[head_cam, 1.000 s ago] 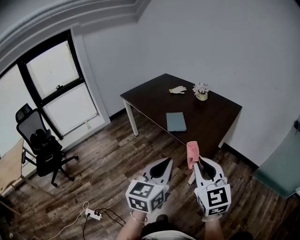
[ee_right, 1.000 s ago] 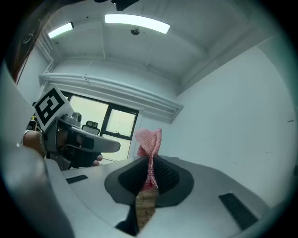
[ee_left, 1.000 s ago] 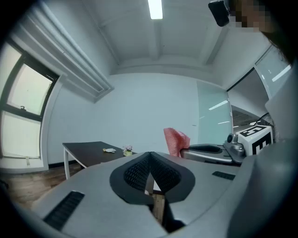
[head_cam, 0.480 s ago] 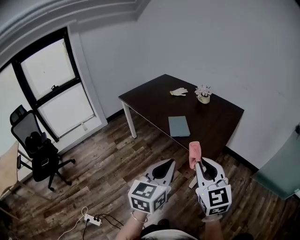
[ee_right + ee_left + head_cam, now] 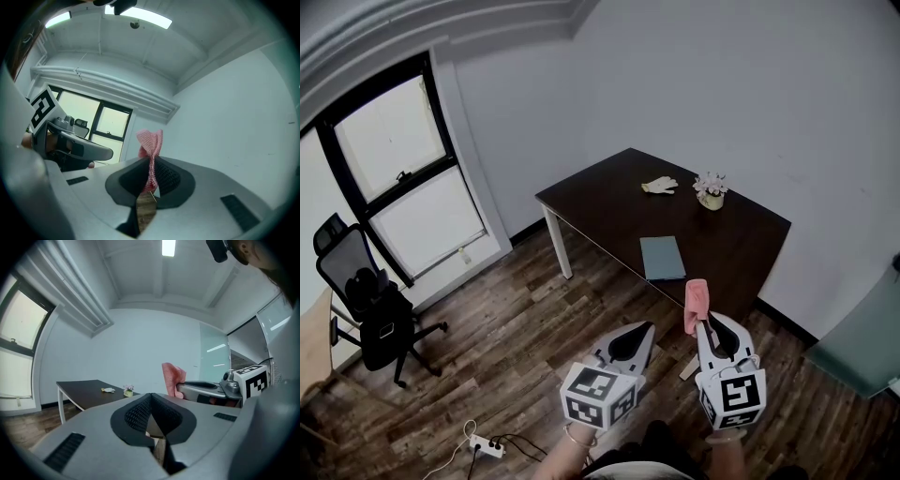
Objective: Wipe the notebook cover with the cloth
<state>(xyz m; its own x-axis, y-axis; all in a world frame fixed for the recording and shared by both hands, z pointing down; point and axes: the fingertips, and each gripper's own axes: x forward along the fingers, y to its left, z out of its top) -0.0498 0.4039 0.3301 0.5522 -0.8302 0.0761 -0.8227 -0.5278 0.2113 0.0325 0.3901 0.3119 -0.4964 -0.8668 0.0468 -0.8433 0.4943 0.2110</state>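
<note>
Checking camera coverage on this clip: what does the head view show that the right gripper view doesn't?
Only the head view: the notebook on the dark table. Only the right gripper view: the ceiling light. Both: the pink cloth clamped in the right gripper, the left gripper, the window.
</note>
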